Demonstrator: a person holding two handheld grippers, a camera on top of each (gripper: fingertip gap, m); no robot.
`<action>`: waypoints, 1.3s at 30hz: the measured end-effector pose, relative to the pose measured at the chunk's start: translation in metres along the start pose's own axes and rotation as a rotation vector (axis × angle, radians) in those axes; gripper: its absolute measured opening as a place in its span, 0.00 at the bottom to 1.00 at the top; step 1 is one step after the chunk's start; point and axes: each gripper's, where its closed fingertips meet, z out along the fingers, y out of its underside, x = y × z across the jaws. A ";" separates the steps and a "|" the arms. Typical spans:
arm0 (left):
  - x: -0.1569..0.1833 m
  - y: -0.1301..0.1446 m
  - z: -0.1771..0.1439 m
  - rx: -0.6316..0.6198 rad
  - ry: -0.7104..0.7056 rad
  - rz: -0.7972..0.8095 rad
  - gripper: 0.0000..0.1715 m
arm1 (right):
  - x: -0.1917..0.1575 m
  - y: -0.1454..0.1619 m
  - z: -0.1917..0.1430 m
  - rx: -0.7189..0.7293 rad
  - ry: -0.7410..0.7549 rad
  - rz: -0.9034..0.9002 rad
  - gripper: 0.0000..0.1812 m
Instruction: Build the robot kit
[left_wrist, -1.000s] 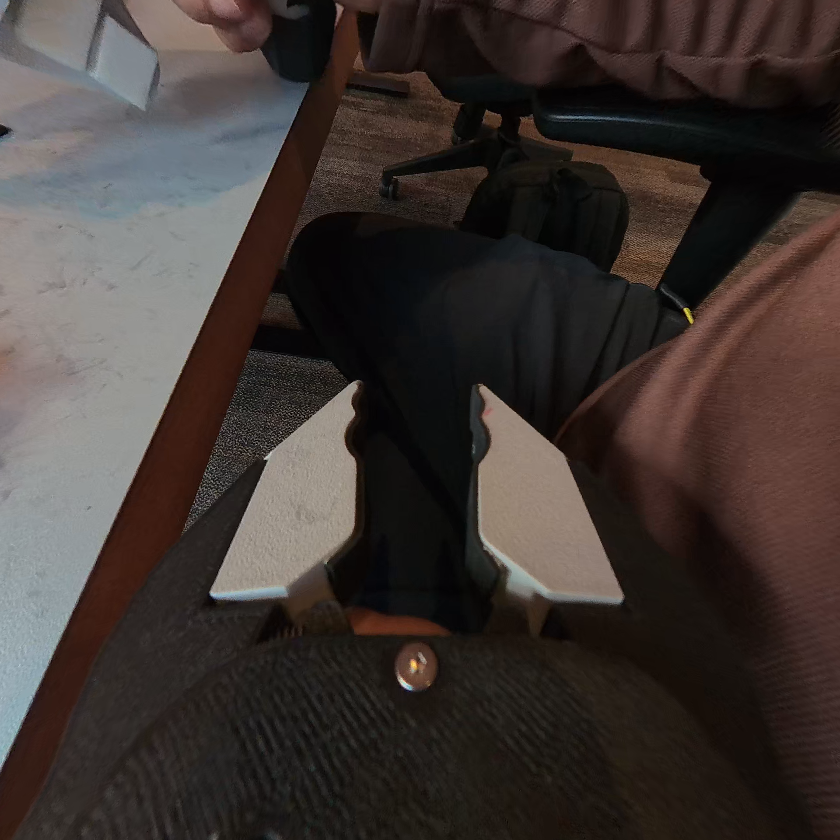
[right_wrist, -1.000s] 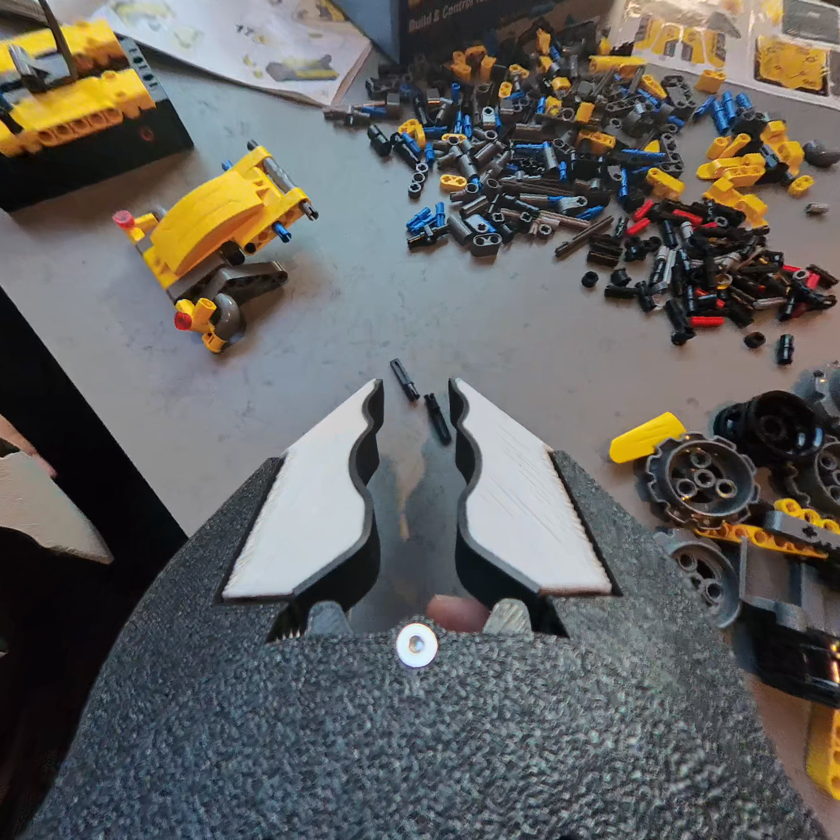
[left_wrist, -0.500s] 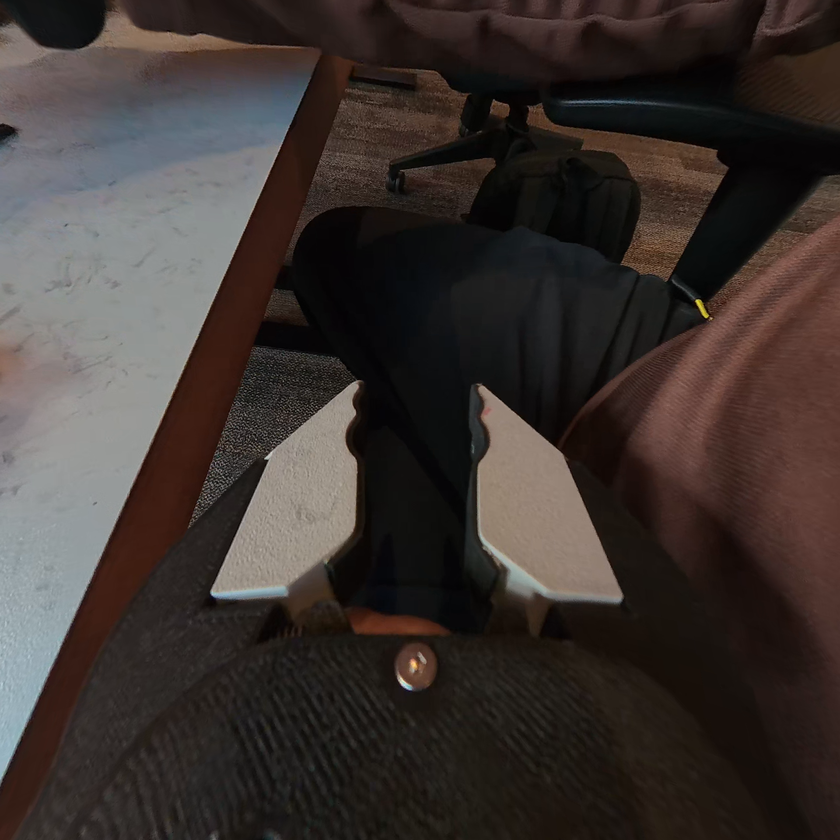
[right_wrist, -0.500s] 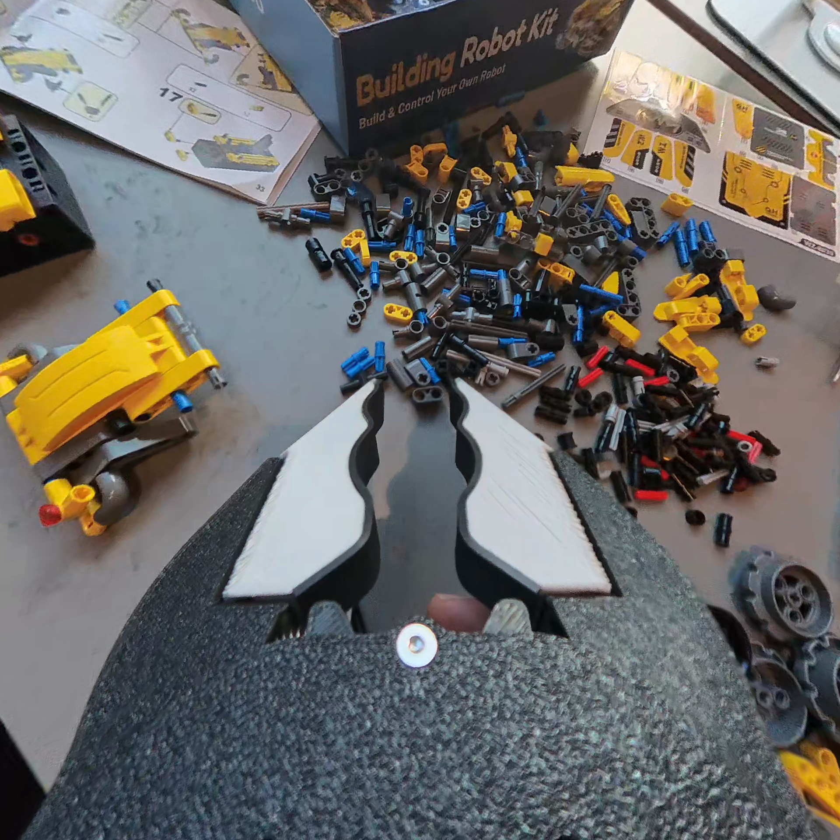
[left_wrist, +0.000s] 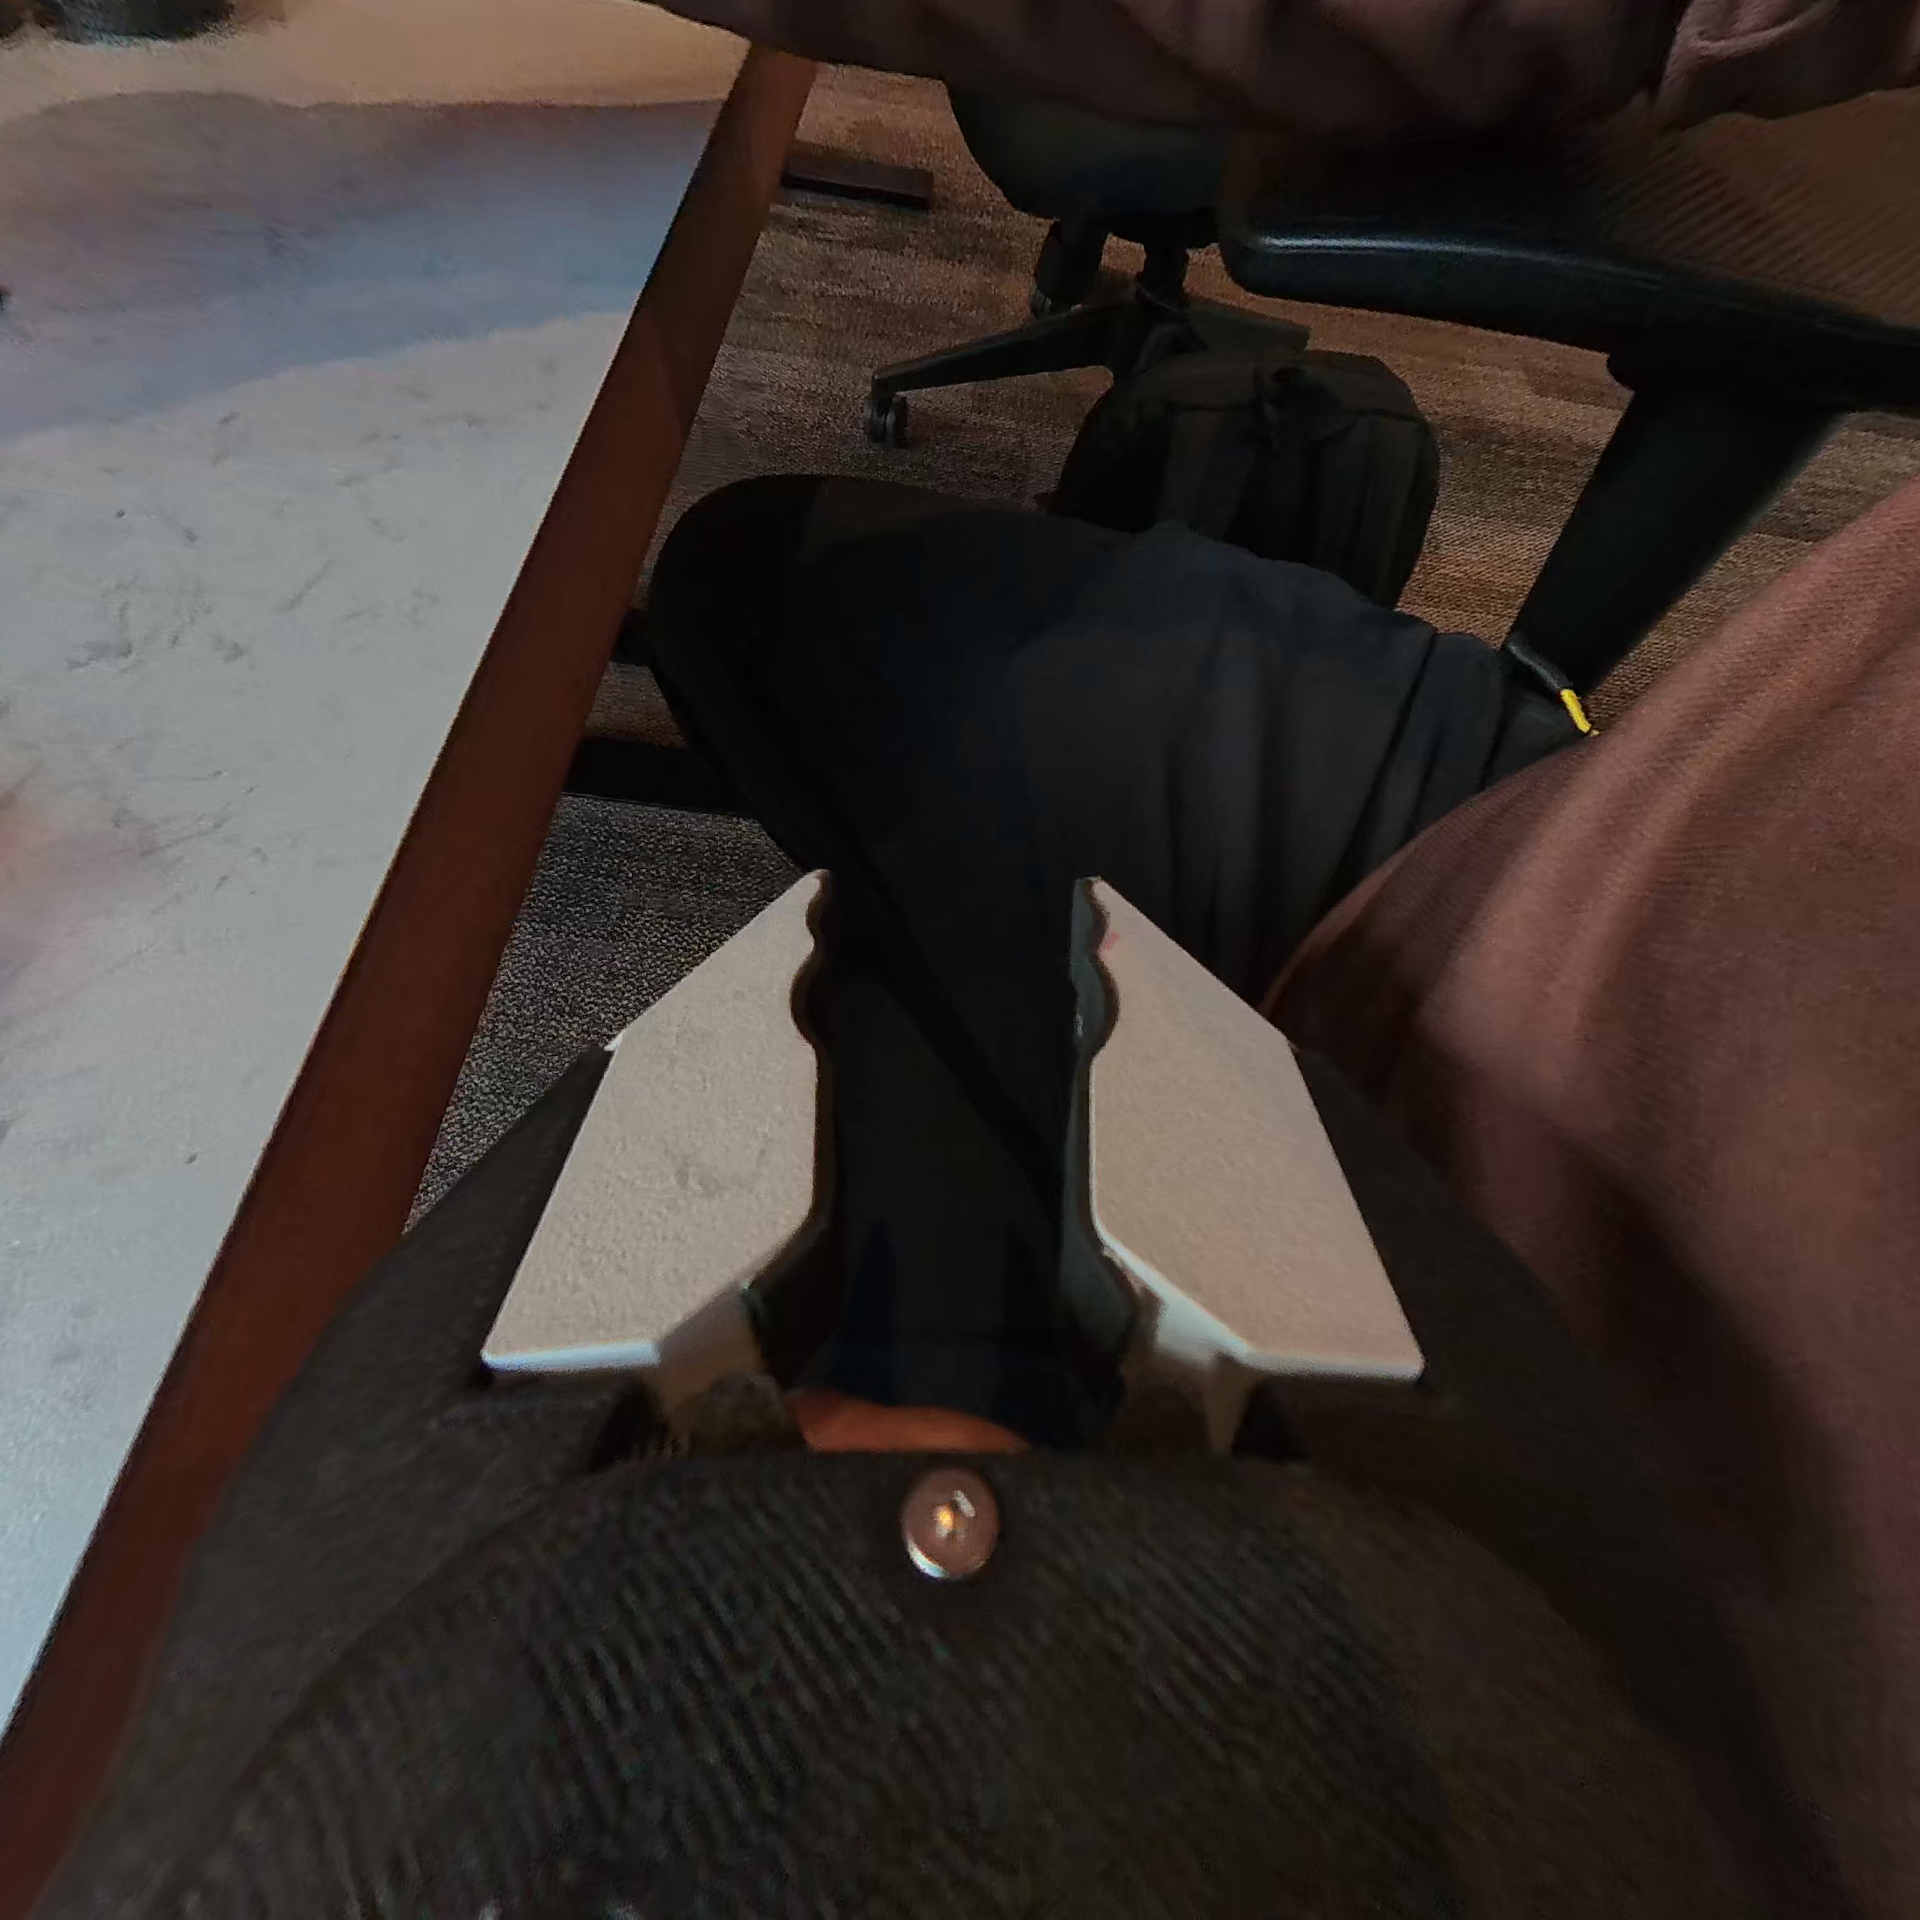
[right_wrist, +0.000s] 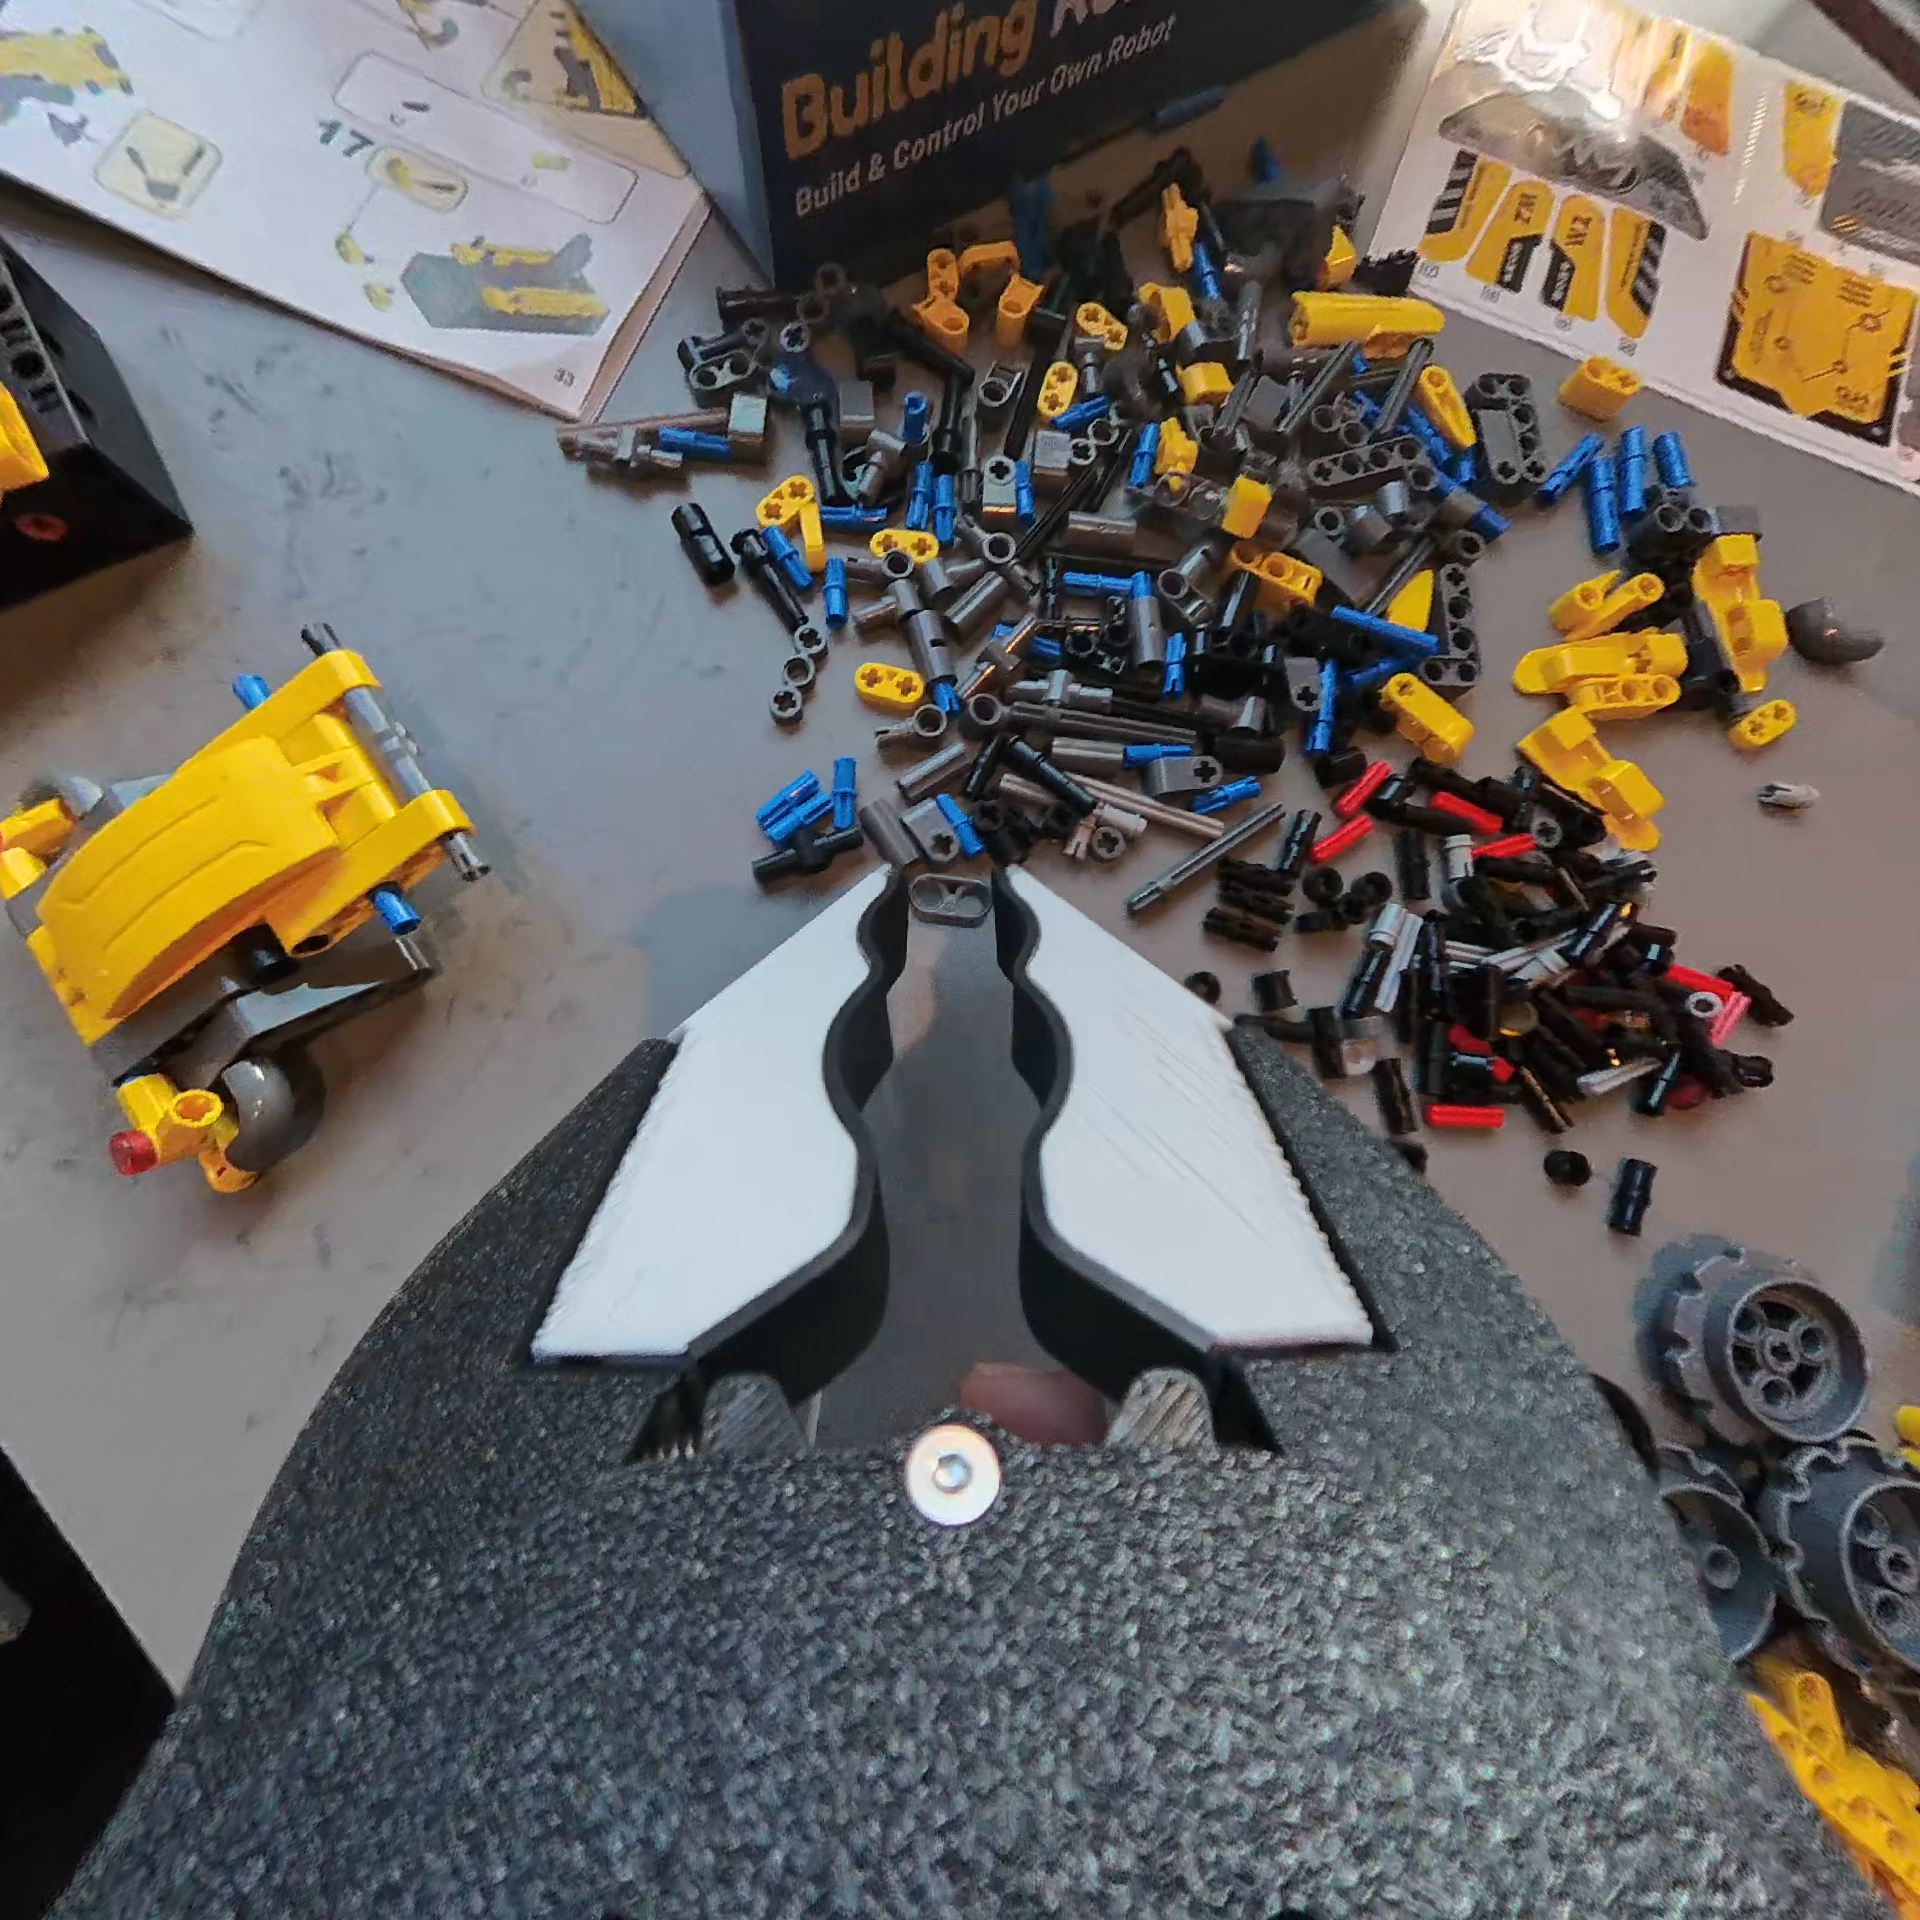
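My right gripper (right_wrist: 948, 883) is open and low over the grey table (right_wrist: 540, 644). A small dark grey two-hole link (right_wrist: 951, 900) lies between its fingertips, at the near edge of a wide pile of loose black, blue, grey, yellow and red building pieces (right_wrist: 1247, 675). I cannot tell whether the fingertips touch the link. My left gripper (left_wrist: 948, 904) is open and empty. It is off the table, to the right of the table's wooden edge (left_wrist: 499, 831) and above a person's dark trouser leg (left_wrist: 1039, 707).
A partly built yellow model (right_wrist: 229, 883) lies left of the right gripper. A dark box (right_wrist: 987, 104), an instruction booklet (right_wrist: 312, 177) and a sticker sheet (right_wrist: 1714, 260) lie behind the pile. Grey wheels (right_wrist: 1787, 1361) sit at the right. An office chair (left_wrist: 1455, 270) and a black bag (left_wrist: 1257, 457) stand on the carpet. The tips of one gripper are about 30 centimeters away from the tips of the other.
My right gripper has moved forward across the table, from two loose black pins to the near edge of the pile, still open. My left gripper has hardly moved.
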 end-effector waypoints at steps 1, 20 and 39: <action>0.000 0.001 0.000 -0.003 -0.002 0.004 0.25 | 0.003 -0.004 -0.001 0.019 0.006 0.014 0.07; -0.003 0.002 0.000 -0.005 -0.012 0.002 0.25 | -0.012 0.003 -0.006 0.055 -0.098 0.078 0.08; -0.003 0.003 0.001 -0.012 -0.014 0.009 0.25 | -0.030 -0.001 -0.001 0.047 -0.132 0.045 0.09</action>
